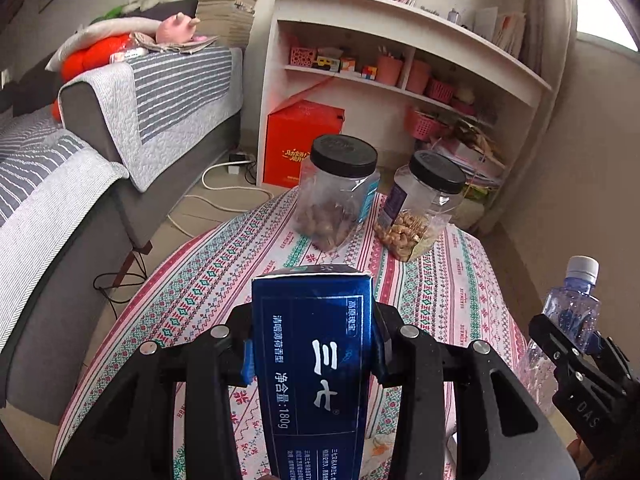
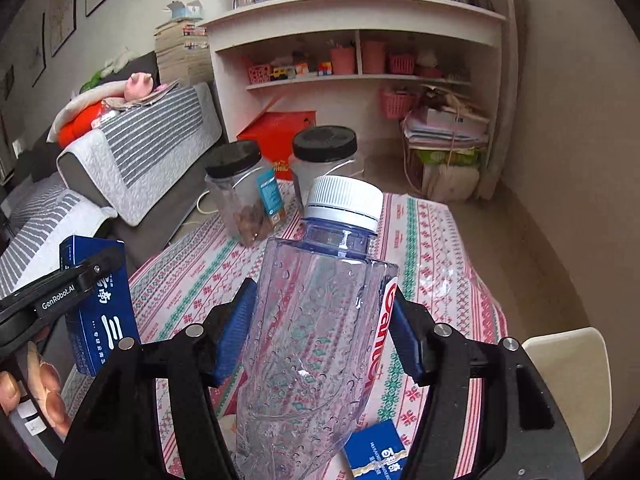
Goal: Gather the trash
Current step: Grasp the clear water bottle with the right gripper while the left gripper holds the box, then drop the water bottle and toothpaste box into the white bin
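Two grippers: both are raised over the table, each with one piece of trash clamped between its jaws.
Sofa (image 1: 120,128): far left of the left wrist view, grey, draped with a striped quilt.
Left hand (image 2: 36,384): lower left edge of the right wrist view, fingers wrapped on the handle.
Left gripper (image 1: 312,354): bottom centre of its own view, closed on the blue box, a blue pad pressing each long side.
Blue box (image 1: 314,360): upright between the left jaws, its top end standing above the fingertips; at the left edge of the right wrist view.
Table (image 1: 224,264): centre of both views, covered by a pink and green patterned cloth.
Two jars (image 1: 340,192): black lids, clear walls, standing side by side at the table's far edge, nuts in the bottom of each.
Red carton (image 1: 300,140): on the floor behind the jars, against the white shelf (image 1: 400,40).
Right gripper (image 2: 320,332): bottom centre of its own view, gripping the bottle, a blue pad against each side.
Clear bottle (image 2: 316,320): white cap up, leaning slightly, body between the right jaws with neck and cap above them; at the right edge of the left wrist view.
Blue packet (image 2: 376,456): lying on the cloth below the bottle, bottom right of centre.
Chair (image 2: 572,380): cream seat, lower right, beside the table.
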{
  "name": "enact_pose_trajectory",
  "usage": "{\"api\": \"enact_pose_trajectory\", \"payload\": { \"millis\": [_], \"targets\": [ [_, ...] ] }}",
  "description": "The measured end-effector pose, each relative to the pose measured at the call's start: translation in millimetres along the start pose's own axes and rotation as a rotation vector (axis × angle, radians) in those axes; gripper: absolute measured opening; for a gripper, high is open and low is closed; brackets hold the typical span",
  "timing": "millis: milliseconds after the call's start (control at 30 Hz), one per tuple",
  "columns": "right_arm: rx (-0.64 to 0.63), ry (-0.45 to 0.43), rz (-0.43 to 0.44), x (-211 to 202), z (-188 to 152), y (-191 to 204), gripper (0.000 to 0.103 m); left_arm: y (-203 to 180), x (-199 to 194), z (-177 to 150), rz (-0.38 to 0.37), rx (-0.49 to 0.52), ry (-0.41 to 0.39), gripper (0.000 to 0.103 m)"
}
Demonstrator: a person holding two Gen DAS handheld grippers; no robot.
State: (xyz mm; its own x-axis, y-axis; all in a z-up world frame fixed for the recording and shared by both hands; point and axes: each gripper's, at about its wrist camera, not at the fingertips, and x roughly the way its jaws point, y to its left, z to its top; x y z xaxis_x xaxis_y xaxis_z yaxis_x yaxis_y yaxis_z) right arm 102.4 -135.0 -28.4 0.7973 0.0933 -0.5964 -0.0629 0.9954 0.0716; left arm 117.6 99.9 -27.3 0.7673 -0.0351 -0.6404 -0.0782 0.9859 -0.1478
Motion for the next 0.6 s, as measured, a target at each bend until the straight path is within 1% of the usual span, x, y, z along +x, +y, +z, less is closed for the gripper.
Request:
{"api": "enact_pose_trajectory", "payload": {
  "millis": [100,300,600],
  "targets": [
    [-0.001,-0.037,-0.027,-7,3,-8,0.06,-13,-4,1,0.0,0.015,-0.022,0.041],
    [0.022,-0.079,-0.058,-23,3,-28,0.06,-38,-8,-1,-0.014,0.04,-0.034,0.041],
    [0.057,-0.11,-0.099,-43,2,-57,0.06,-68,-15,-6,-0.039,0.07,-0.051,0.041]
  ]
}}
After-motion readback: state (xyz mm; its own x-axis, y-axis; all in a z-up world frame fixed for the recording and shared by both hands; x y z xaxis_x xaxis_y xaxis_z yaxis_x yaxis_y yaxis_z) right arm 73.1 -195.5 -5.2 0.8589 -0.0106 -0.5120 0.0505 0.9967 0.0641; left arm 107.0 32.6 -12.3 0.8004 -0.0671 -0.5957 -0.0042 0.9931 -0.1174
